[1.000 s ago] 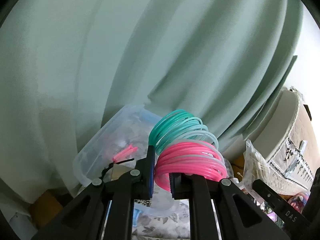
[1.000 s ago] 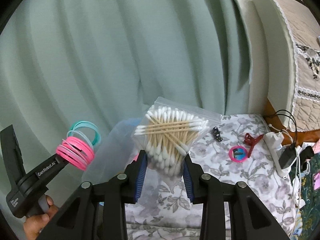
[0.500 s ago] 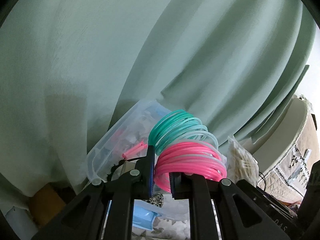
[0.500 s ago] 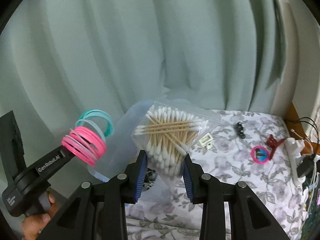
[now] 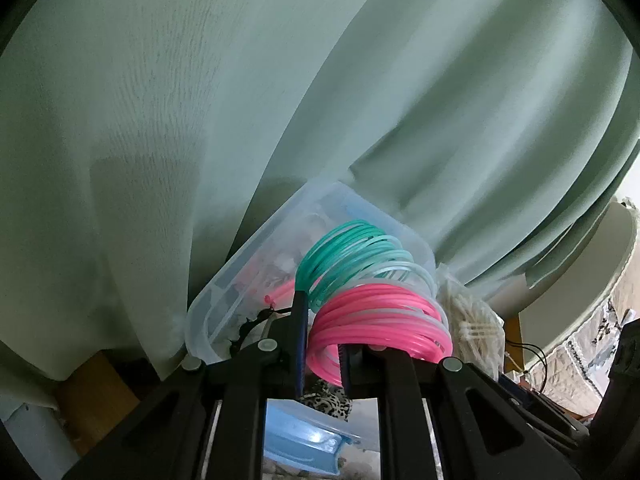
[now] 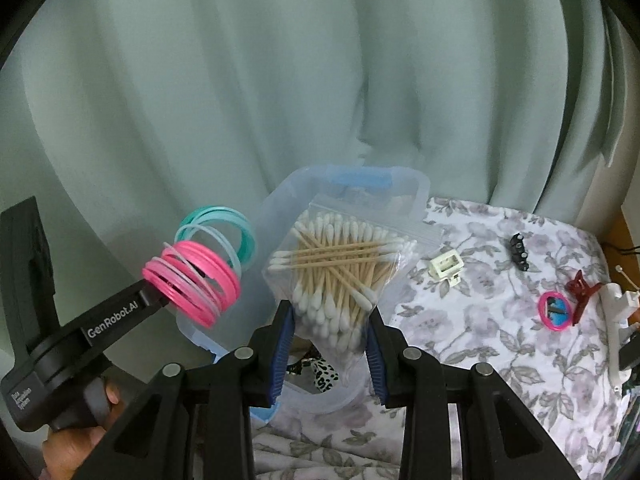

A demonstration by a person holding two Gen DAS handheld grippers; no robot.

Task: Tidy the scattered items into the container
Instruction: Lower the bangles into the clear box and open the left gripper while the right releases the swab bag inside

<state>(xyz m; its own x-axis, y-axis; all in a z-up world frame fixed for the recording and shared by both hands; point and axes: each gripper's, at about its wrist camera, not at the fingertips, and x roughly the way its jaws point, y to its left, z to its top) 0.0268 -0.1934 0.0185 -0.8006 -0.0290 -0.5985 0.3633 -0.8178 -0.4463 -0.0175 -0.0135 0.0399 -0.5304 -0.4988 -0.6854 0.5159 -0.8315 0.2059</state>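
My left gripper [image 5: 322, 344] is shut on a stack of pink and teal bangles [image 5: 372, 288], held in the air just left of the clear plastic container [image 5: 224, 280]; it also shows in the right wrist view [image 6: 160, 298] with the bangles [image 6: 200, 268]. My right gripper [image 6: 330, 332] is shut on a clear bag of cotton swabs [image 6: 340, 264], held over the container [image 6: 352, 178]. The container holds a leopard-print item [image 6: 324, 372] and other small things.
On the floral cloth [image 6: 480, 340] lie a white clip [image 6: 446, 266], a black clip [image 6: 518, 250], a dark red claw clip [image 6: 582, 294] and a pink ring item [image 6: 554, 312]. A green curtain [image 6: 280, 80] hangs behind. A blue lid [image 5: 300, 436] lies below.
Both grippers have moved left toward the container with their loads. The container now lies right under the swab bag, and the bangles are closer to its left wall.
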